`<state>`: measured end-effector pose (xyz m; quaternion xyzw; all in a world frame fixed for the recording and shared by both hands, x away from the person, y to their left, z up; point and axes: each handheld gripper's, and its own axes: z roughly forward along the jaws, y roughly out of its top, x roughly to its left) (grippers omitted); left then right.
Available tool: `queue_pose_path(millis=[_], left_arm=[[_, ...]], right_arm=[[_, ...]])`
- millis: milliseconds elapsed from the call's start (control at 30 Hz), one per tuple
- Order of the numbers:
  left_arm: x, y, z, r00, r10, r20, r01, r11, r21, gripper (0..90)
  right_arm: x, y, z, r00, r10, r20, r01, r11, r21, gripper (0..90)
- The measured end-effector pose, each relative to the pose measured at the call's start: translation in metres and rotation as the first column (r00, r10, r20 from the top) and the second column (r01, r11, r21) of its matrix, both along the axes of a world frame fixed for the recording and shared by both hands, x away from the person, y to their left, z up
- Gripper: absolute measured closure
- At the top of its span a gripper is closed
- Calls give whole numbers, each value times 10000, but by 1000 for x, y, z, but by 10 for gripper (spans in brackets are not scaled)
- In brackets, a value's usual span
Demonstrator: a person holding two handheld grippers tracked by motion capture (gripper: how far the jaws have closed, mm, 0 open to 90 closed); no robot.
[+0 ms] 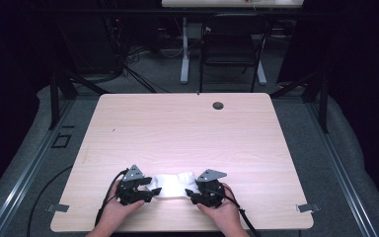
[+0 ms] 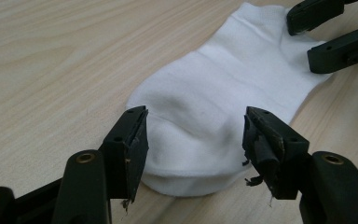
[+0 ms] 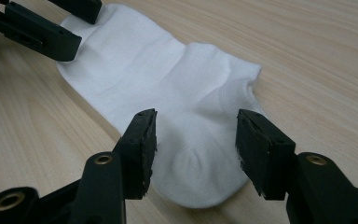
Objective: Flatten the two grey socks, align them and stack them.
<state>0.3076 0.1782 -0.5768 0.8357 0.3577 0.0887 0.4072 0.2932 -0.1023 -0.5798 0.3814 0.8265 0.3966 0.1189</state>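
One unmarked white sock (image 2: 214, 107)

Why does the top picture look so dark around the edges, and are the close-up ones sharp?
High view: light falls on the table while the floor and walls sink into near-black, and the white sock looks washed out. Left gripper view: the sock keeps soft folds and shadows; the near fingers are slightly soft. Right gripper view: the knit texture is readable on the sock.

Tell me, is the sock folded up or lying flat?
Lying flat. The sock is spread out full length on the table, with no fold across it. Both open grippers, left and right, straddle its ends.
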Motion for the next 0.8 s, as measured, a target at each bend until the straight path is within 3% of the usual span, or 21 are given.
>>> queue_pose_path(millis=[133,433,800], left_arm=[[-2,0,3,10000,39,38,-39,9999,-118,398],[-7,6,13,9995,50,317,-39,9994,-351,377],[-12,19,19,9987,265,431,-247,9989,-406,376]], right_arm=[[-2,1,2,10000,16,11,-16,10000,-69,469],[-9,2,14,9981,153,594,-147,9998,-105,444],[-12,-20,26,9974,-211,691,195,9995,234,443]])
